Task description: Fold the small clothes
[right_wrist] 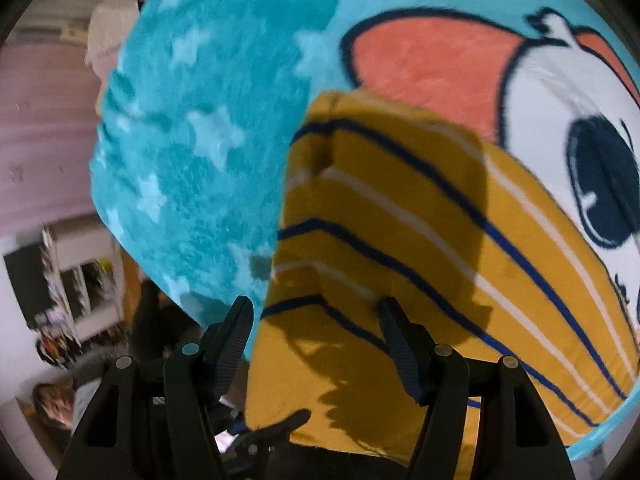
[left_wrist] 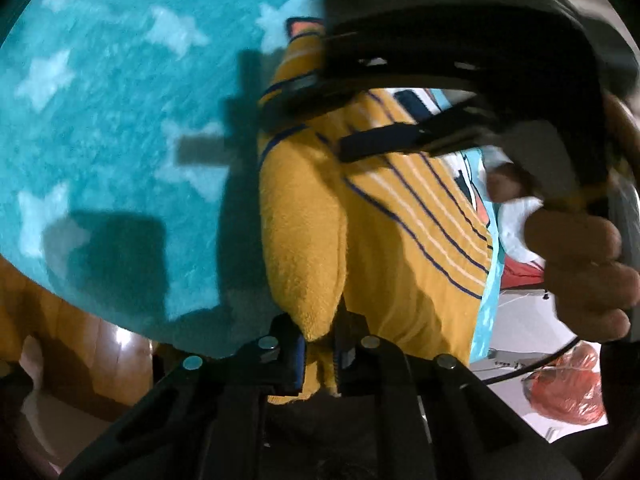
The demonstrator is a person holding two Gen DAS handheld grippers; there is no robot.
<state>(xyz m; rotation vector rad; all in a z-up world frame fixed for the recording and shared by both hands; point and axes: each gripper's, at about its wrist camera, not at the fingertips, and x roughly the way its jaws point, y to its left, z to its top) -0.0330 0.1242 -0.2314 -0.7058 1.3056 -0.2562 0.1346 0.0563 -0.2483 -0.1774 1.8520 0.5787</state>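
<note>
Nearest us, left hand-held gripper (left_wrist: 320,354): jaws pressed together, pinching a fold of the mustard striped garment (left_wrist: 376,240) at its near edge. The cloth bunches up between the pads.

Right hand-held gripper (right_wrist: 316,344): jaws spread wide, nothing held. We see it over the garment's near corner; one finger (right_wrist: 400,340) sits over the yellow cloth, the other over the blanket edge. We can't tell whether the tips touch the fabric.

In the left wrist view, the right hand-held gripper crosses above the garment, blurred, with the person's hand (left_wrist: 580,264) on it at right.

The garment lies on a teal star-print blanket (left_wrist: 112,120), navy and white stripes running across it. Beyond it, the blanket's orange and white cartoon print (right_wrist: 500,72).

Far left, right wrist view: pink wall (right_wrist: 44,120), blurred shelves.
</note>
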